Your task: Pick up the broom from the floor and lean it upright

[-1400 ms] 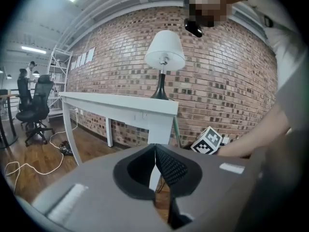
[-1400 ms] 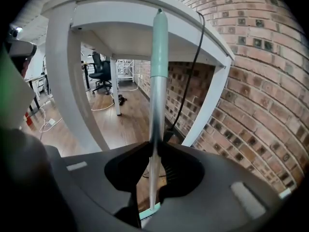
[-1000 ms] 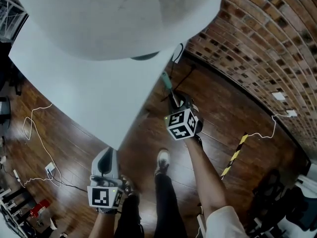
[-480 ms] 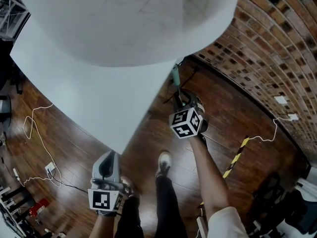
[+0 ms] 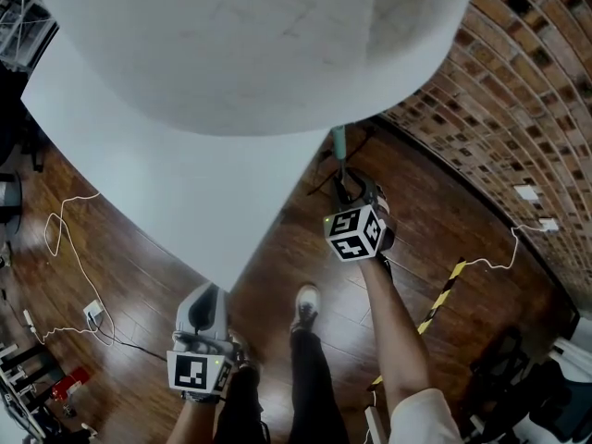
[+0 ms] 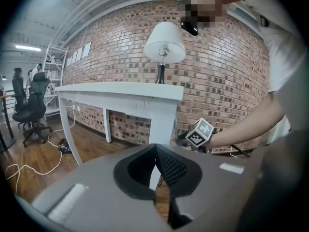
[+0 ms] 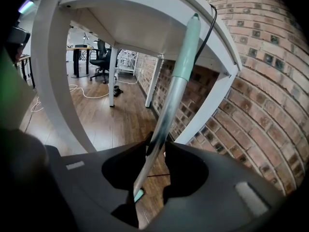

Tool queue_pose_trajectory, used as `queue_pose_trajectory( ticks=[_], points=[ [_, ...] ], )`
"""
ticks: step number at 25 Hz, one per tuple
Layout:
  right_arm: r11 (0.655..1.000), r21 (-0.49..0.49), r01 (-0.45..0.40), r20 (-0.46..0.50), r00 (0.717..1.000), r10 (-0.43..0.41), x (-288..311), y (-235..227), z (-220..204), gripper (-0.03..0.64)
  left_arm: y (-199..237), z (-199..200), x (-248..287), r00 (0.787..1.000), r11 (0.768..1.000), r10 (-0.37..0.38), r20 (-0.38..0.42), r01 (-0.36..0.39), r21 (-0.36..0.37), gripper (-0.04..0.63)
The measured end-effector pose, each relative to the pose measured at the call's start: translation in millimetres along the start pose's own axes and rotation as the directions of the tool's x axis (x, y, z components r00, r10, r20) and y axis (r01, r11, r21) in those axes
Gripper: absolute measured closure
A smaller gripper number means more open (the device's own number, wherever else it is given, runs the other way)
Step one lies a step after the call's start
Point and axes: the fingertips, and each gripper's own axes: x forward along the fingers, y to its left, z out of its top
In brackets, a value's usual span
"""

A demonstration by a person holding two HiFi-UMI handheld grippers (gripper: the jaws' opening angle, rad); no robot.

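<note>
The broom's handle (image 7: 181,66), silver with a pale green grip at its top, stands upright and leans under the white table's edge (image 7: 212,33). In the head view only the green grip (image 5: 339,144) shows beside the table (image 5: 185,183). My right gripper (image 5: 351,191) is around the shaft low down. In the right gripper view its jaws (image 7: 157,146) are opening, with the shaft against the left one and a gap to the right one. My left gripper (image 5: 202,305) hangs low at the left, shut and empty (image 6: 155,148).
A lamp (image 6: 164,42) stands on the table and its shade (image 5: 231,44) fills the top of the head view. A brick wall (image 5: 499,91) curves close on the right. Cables (image 5: 69,248) and a yellow-black strip (image 5: 442,294) lie on the wood floor. The person's foot (image 5: 303,299) is below.
The right gripper and the broom's top have drifted slightly up and right in the head view, closer under the table's edge. The left gripper has stayed put.
</note>
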Motion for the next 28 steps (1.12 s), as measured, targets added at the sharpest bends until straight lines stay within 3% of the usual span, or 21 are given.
queue_pose_trajectory(
  ticks=[10,16,21,23,26,28],
  points=[
    [1.000,0.015,-0.018,0.004,1.000,0.018,-6.1,1.2,-5.5,0.454,-1.1,-3.8,-5.0,1.000,1.000,-0.005,-0.003,0.005,0.003,0.594],
    [0.996,0.041,-0.084,0.006,0.996,0.084,-7.7,12.5,-10.0,0.381,-1.8,-8.4,-6.9,1.000,1.000,-0.003,-0.012,0.003,-0.005,0.594],
    [0.994,0.077,-0.079,0.007,0.997,0.079,-33.7,16.4,-21.5,0.371,-0.3,-9.6,-8.2,1.000,1.000,0.005,-0.015,-0.005,-0.008,0.594],
    [0.995,0.084,-0.054,0.014,0.998,0.053,-54.5,15.0,-25.6,0.429,1.5,-6.9,-10.8,1.000,1.000,0.011,-0.011,-0.011,-0.017,0.594],
    [0.997,0.083,0.010,0.032,0.999,-0.013,-91.8,4.6,-26.2,0.585,0.8,10.3,-15.5,1.000,1.000,0.004,0.015,-0.004,-0.012,0.594],
    [0.996,0.082,0.031,0.035,0.999,-0.034,-115.9,0.0,-22.3,0.604,-1.7,24.2,-19.8,0.999,1.000,-0.014,0.037,0.014,-0.009,0.594]
  ],
)
